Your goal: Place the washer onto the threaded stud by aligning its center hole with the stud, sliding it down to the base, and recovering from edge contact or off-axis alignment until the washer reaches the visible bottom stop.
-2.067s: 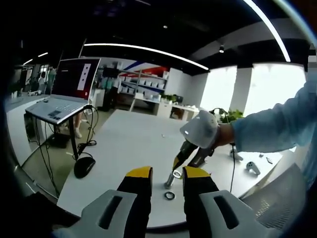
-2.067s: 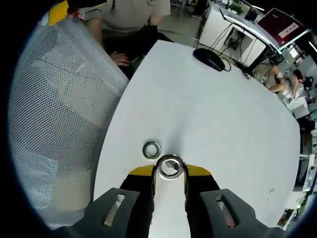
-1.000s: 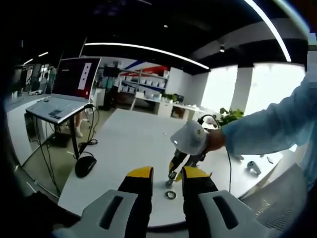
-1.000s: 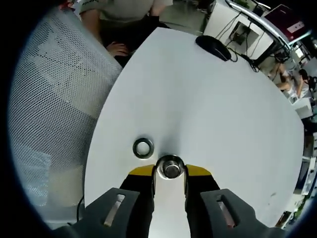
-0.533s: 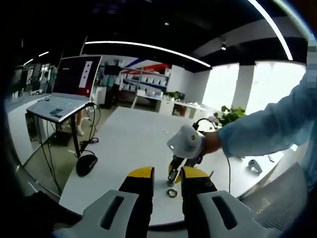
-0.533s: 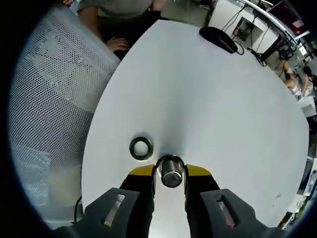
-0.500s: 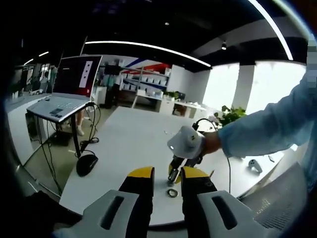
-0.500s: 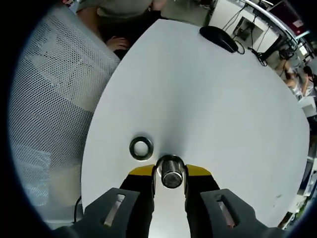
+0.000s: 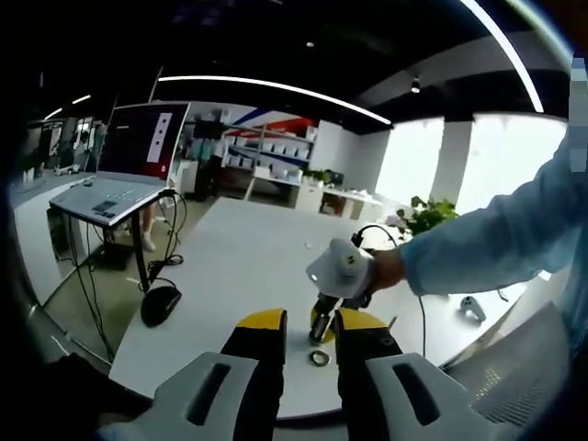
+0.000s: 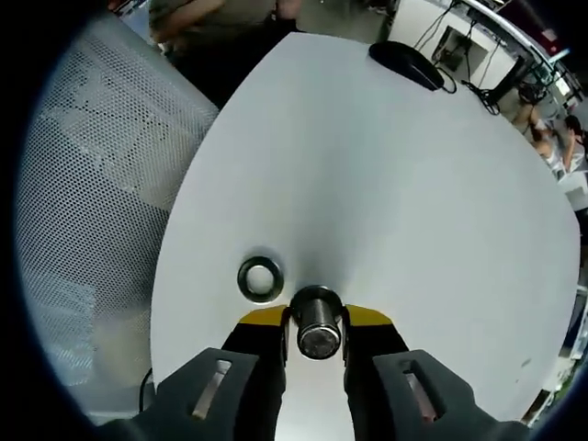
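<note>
The right gripper is gripping the upright stud end-on, the washer is lying flat just left of it, and the left gripper is hanging open nearby.

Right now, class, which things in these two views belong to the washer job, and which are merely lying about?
Belonging to the job:
washer
threaded stud
right gripper
left gripper

Just lying about:
computer mouse
laptop
mesh chair
</note>
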`<state>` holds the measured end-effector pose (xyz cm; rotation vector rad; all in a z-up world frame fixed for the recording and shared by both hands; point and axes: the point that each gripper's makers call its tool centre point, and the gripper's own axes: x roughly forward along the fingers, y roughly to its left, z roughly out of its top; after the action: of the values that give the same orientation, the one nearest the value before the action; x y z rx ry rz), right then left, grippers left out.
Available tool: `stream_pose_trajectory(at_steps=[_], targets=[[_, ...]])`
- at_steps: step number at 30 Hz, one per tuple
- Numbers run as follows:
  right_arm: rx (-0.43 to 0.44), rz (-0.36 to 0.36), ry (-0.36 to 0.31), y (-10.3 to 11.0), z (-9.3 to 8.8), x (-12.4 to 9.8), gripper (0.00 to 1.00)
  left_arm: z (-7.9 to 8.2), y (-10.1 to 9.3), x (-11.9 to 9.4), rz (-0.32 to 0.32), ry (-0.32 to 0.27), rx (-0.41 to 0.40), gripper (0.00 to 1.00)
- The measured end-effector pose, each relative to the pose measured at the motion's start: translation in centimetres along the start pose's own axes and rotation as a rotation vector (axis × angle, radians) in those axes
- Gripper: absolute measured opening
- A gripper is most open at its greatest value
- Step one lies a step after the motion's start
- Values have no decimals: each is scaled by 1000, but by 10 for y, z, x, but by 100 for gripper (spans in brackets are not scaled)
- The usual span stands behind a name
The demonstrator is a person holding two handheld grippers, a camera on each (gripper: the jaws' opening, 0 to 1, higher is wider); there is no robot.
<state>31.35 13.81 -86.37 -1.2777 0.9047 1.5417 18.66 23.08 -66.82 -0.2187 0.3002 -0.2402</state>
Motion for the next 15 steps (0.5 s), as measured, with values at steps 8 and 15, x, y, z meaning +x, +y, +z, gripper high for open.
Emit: stream_pose_trajectory(at_steps=[8, 15], targets=[[89, -36, -94, -2, 6, -18, 35, 0, 0, 0, 0, 3, 0, 18], [89, -77, -186, -1, 12, -43, 35, 0, 0, 0, 0, 3, 0, 18]])
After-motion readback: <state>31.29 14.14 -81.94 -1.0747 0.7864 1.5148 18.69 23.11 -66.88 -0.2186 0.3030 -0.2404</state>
